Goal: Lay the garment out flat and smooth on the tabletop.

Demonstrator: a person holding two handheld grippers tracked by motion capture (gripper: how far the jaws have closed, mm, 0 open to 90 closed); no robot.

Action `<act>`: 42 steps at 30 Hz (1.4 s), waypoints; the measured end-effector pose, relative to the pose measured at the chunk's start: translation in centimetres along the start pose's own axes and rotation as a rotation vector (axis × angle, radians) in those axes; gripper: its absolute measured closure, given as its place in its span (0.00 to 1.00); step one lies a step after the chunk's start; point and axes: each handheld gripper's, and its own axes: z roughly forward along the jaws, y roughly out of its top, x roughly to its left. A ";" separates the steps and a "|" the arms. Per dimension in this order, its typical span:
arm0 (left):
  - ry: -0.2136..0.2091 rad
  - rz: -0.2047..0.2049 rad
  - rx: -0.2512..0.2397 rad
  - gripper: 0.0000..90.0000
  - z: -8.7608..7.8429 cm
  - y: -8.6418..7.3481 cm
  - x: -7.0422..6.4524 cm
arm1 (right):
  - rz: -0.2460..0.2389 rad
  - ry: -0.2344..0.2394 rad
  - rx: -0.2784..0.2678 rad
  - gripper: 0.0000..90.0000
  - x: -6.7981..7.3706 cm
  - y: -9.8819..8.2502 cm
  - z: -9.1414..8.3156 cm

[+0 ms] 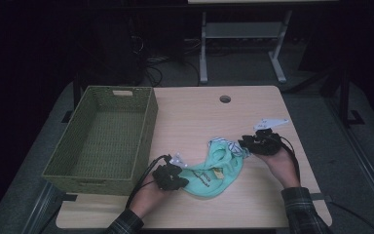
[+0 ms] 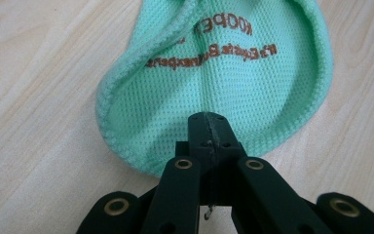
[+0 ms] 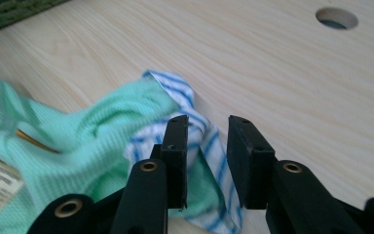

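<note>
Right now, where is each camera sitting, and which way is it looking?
High view: above the person's side, looking forward and down on the table, green basket and both forearms.
Left gripper view: on the left tongs, looking along shut jaws pinching the mint cloth.
Right gripper view: on the right tongs, looking along parted jaws over the blue-striped cloth.
All three share the mint cloth on the table.

Mint-green mesh garment (image 1: 209, 176) crumpled on table, blue-striped cloth (image 3: 209, 146) touching.
</note>
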 end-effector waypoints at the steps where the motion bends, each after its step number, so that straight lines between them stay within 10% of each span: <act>1: 0.000 -0.001 -0.001 1.00 0.0 0.0 0.0 | -0.005 0.005 -0.003 0.77 0.1 0.3 0.1; 25: 0.021 0.016 0.006 1.00 0.0 0.1 -0.3 | -0.119 0.073 0.076 0.77 3.5 4.8 4.9; 42: 0.019 0.014 0.003 1.00 0.1 0.1 -0.3 | -0.106 0.099 0.166 0.77 4.2 4.1 8.2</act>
